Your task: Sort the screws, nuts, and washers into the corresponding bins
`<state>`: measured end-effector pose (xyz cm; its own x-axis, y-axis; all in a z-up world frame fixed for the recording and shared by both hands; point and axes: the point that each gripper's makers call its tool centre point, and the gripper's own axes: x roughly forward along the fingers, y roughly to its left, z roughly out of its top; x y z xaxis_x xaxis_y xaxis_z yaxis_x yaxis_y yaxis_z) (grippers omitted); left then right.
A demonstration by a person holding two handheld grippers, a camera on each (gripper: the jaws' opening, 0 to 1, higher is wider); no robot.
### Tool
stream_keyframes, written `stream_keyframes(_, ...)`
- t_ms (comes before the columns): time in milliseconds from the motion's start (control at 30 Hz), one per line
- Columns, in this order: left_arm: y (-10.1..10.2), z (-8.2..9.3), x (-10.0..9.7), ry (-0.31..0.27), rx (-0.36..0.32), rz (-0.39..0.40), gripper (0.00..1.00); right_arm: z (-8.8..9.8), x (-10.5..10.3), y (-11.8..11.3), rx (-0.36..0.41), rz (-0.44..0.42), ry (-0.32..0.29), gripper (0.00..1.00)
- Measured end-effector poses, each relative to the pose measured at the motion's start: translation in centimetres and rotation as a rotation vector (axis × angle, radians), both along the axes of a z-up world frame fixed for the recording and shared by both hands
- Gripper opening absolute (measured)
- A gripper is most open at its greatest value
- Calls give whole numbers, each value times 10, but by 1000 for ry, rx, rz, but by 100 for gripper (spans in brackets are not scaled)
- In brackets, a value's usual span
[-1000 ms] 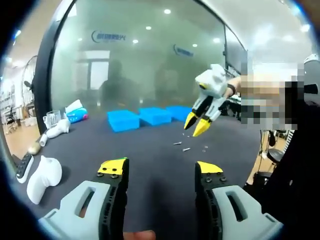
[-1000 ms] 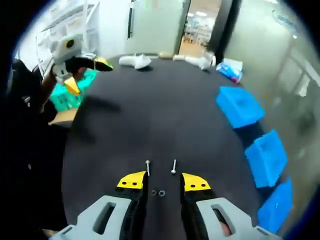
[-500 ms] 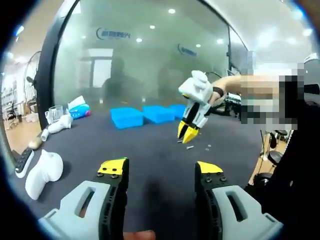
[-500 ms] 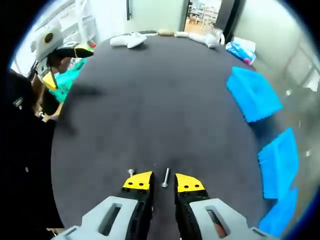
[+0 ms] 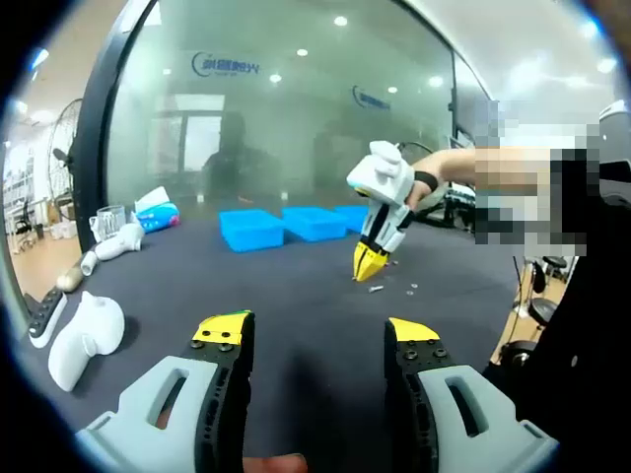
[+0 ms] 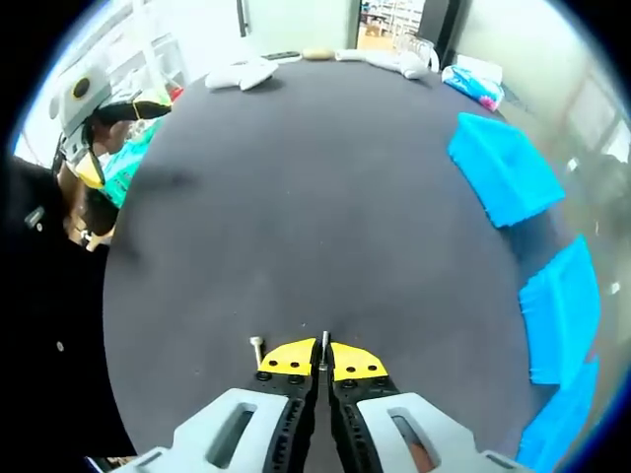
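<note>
Claw tips on the right claw (image 6: 322,357) are pinching together on a thin screw (image 6: 324,343), which is sticking up between the yellow ends. It is pointing down at the dark table (image 6: 296,197) so it can nip such a small thing. A second screw (image 6: 257,345) is lying just beside it on the table. Three blue bins (image 6: 503,168) are waiting along one edge, well apart from the screws, so the screw probably needs carrying over there next.

Seen from the left claw (image 5: 315,333), the right claw is touching down by some tiny bits (image 5: 409,289); they are too small to tell if they are nuts or washers. The left claw is hanging wide open over the table, holding nothing.
</note>
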<state>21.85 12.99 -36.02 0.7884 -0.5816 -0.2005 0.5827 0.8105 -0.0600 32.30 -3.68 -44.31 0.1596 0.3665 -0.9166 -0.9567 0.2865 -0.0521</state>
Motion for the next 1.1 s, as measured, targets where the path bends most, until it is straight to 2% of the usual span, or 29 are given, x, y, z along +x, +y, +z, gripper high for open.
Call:
stream_keyframes(200,1,4,2,-9,-5,7,51,10,-3,0,38,-11,-16,1)
stream_keyframes(333,1,5,3,-11,-10,8,51,28,-4,0,114,-31,-52,1)
stream_keyframes(433,0,5,2,-11,-11,8,51,44,-2,-1,201,-69,-73,1)
stream_keyframes(567,-1,8,2,-17,-12,10,51,65,0,-10,305,-121,-130,1)
stream_keyframes(667,0,11,3,-26,-25,20,51,77,-3,-20,385,-162,-164,1)
stream_keyframes(867,1,15,5,-35,-32,31,51,88,-18,-57,510,-269,-250,1)
stream_keyframes(967,-1,18,4,-41,-36,28,51,94,-29,-72,597,-319,-277,1)
stream_keyframes(1100,-5,21,2,-45,-42,20,51,98,-42,-98,651,-367,-337,1)
